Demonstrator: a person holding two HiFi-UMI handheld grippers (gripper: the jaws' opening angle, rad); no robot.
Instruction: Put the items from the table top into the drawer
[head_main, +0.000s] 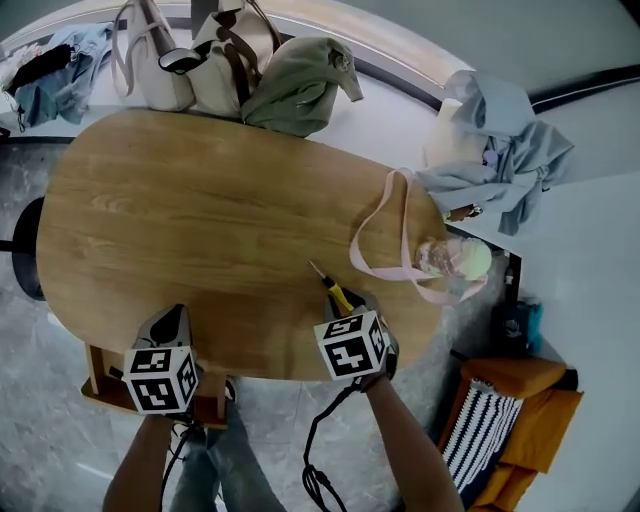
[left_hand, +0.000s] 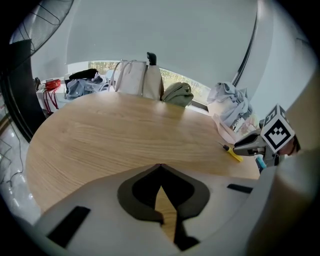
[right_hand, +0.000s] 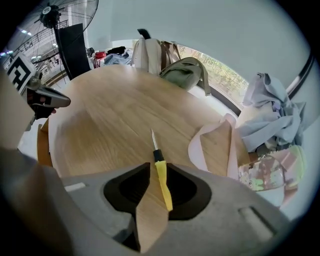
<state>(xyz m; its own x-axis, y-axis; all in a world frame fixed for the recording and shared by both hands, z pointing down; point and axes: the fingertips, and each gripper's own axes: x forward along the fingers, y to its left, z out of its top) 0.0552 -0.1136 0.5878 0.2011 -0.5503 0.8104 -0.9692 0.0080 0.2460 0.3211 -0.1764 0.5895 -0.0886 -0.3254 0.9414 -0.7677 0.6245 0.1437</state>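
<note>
Lying by the near right edge of the oval wooden table (head_main: 180, 220), yellow screwdriver (head_main: 336, 293) sits loose between part-open jaws of right gripper (right_hand: 158, 169), handle end covered from above. Left gripper (left_hand: 160, 167) tips meet, empty. Handbags (head_main: 160, 60) beyond.

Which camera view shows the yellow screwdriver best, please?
The right gripper view: the screwdriver lies close up, its whole length visible, between the open jaws of the right claw. The head view shows it small, its handle partly covered; the left gripper view shows only a distant sliver.
</note>
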